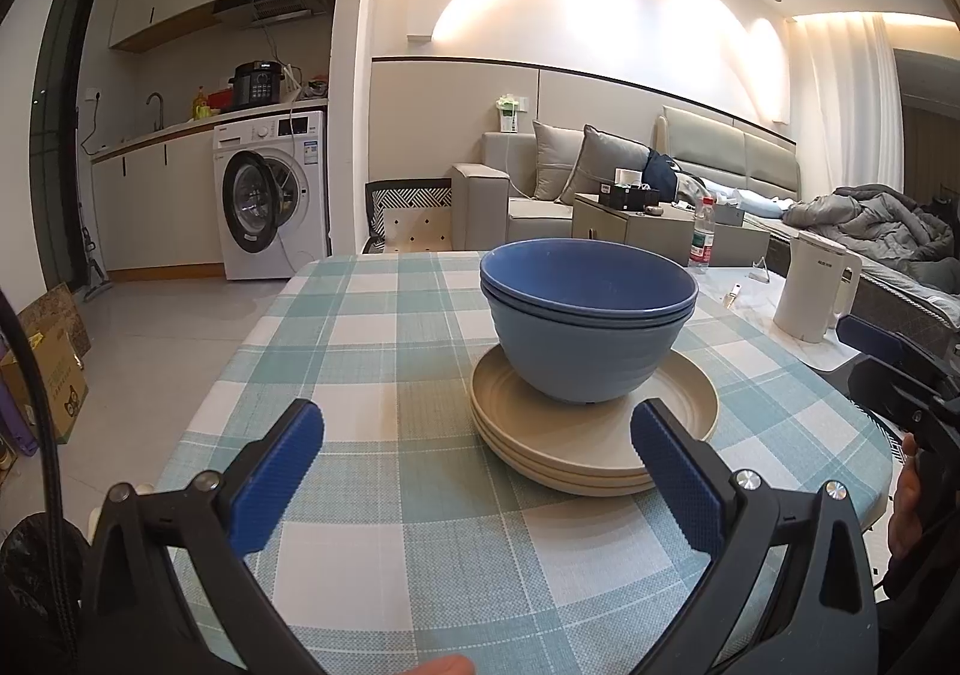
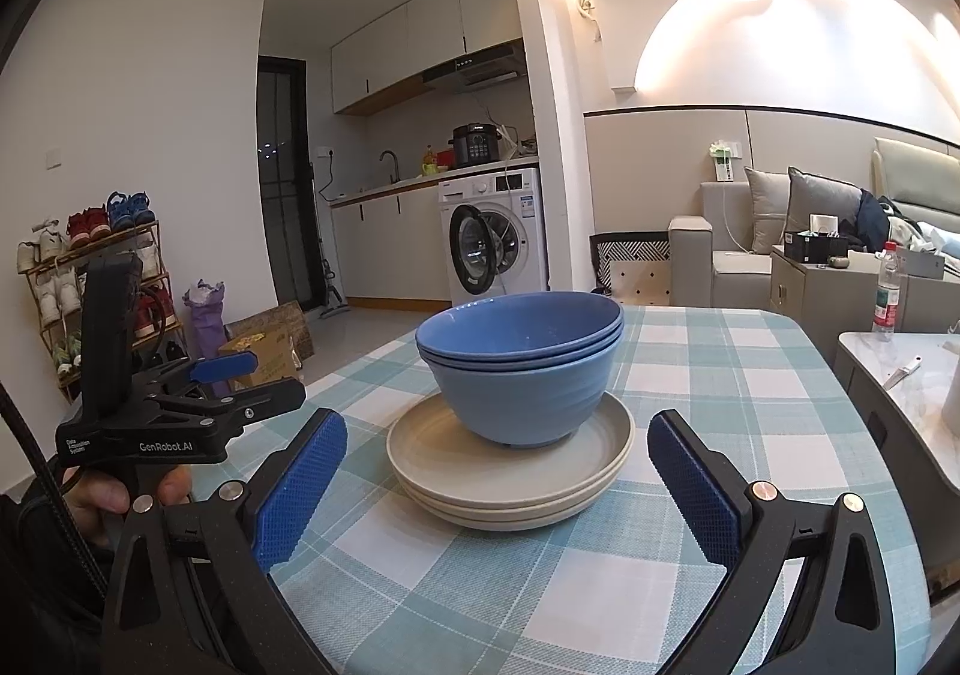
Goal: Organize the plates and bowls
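Nested blue bowls (image 1: 588, 327) (image 2: 522, 369) stand upright on a stack of beige plates (image 1: 600, 435) (image 2: 510, 471) in the middle of the checked tablecloth. My left gripper (image 1: 480, 471) is open just short of the stack, its right pad near the plates' front rim, nothing between the pads. My right gripper (image 2: 498, 483) is open too, with the plate stack ahead between its spread pads, untouched. In the right wrist view the left gripper (image 2: 228, 375) shows at the left, held by a hand. The right gripper's body (image 1: 900, 375) shows at the right edge of the left wrist view.
The table (image 1: 372, 327) carries a teal and white checked cloth. A white kettle (image 1: 813, 285) and a water bottle (image 1: 702, 237) stand on a side table at the right. Beyond are a sofa (image 1: 540, 195), a washing machine (image 2: 495, 237), cardboard boxes (image 2: 270, 345) and a shoe rack (image 2: 96, 279).
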`<state>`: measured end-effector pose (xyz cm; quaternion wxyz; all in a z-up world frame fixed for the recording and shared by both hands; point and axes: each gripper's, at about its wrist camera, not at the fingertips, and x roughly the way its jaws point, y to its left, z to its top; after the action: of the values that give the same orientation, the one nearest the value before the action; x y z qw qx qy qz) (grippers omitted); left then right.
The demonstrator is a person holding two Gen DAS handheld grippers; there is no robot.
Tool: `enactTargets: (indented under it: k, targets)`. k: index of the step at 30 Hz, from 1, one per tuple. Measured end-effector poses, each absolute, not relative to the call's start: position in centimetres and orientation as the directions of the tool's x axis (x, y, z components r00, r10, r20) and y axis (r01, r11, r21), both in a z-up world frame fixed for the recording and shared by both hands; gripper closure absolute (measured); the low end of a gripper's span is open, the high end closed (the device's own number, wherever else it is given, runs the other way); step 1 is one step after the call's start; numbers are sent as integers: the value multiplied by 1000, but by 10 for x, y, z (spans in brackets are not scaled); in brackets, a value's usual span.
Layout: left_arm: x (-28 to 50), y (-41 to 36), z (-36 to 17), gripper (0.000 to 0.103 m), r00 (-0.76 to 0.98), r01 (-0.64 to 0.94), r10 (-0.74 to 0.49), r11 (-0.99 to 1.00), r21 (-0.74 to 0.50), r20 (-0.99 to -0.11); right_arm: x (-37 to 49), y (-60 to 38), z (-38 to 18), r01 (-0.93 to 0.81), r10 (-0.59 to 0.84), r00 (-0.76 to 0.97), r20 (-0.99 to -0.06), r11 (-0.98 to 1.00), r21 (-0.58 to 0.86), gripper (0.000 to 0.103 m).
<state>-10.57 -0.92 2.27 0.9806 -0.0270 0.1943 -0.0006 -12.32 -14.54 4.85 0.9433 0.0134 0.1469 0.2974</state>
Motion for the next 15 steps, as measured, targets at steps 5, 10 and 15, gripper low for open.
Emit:
enactTargets:
  k: [5, 10, 15]
  targets:
    - [-106, -9, 23, 0, 924, -9, -12, 999, -53, -381, -123, -145, 48, -557, 564, 780, -271, 823, 112, 1]
    - [-106, -9, 22, 0, 924, -10, -12, 998, -55, -383, -123, -145, 48, -557, 564, 780, -270, 823, 111, 1]
    - [-106, -9, 22, 0, 924, -10, -12, 998, -54, -382, -124, -144, 48, -558, 565, 779, -271, 823, 111, 1]
